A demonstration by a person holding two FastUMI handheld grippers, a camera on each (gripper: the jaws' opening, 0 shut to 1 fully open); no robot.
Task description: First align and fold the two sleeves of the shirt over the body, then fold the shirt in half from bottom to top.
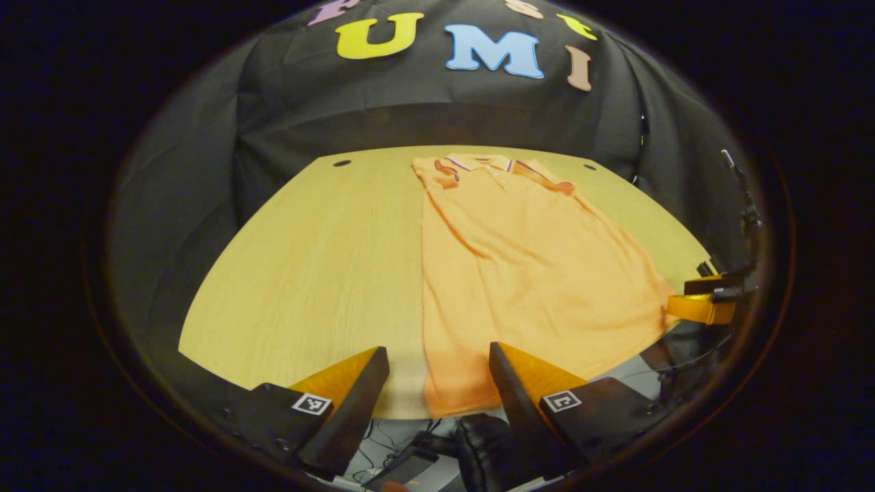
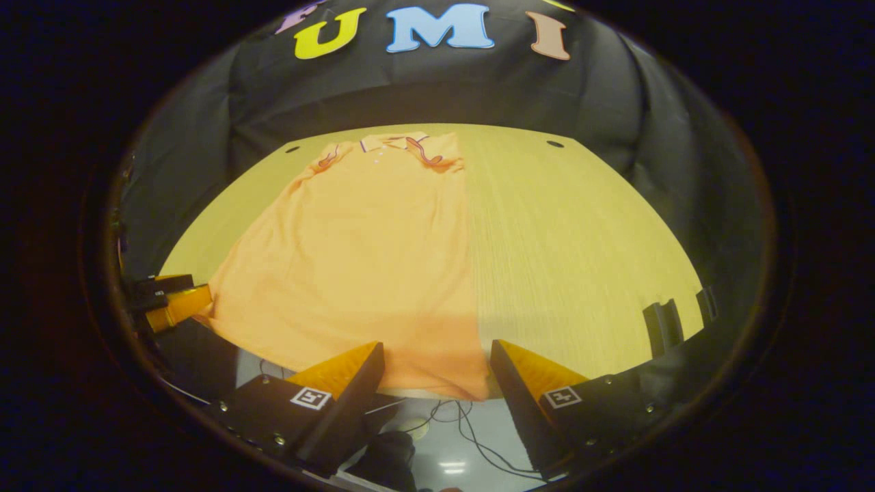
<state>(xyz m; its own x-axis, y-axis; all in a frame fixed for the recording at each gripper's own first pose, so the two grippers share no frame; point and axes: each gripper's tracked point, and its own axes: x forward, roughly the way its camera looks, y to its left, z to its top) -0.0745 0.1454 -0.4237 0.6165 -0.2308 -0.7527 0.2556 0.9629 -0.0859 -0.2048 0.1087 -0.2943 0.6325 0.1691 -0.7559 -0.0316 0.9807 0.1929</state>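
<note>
An orange polo shirt (image 1: pixel 519 273) lies flat on the wooden table (image 1: pixel 307 273), collar at the far edge, hem hanging slightly over the near edge. Both sleeves lie folded in over the body. My left gripper (image 1: pixel 437 383) is open at the near edge, with the hem's left corner between its fingers and untouched. In the right gripper view the shirt (image 2: pixel 362 260) covers the left half of the table (image 2: pixel 581 260). My right gripper (image 2: pixel 437 372) is open around the hem's right corner. Each view shows the other gripper by the opposite hem corner: the right gripper (image 1: pixel 704 304) and the left gripper (image 2: pixel 171 304).
Bare wood stretches left of the shirt in the left gripper view and right of it in the right gripper view. Two black clamps (image 2: pixel 673 321) sit on the table's right edge. Cables (image 2: pixel 472 424) and a dark object (image 1: pixel 478 444) lie on the floor below the near edge.
</note>
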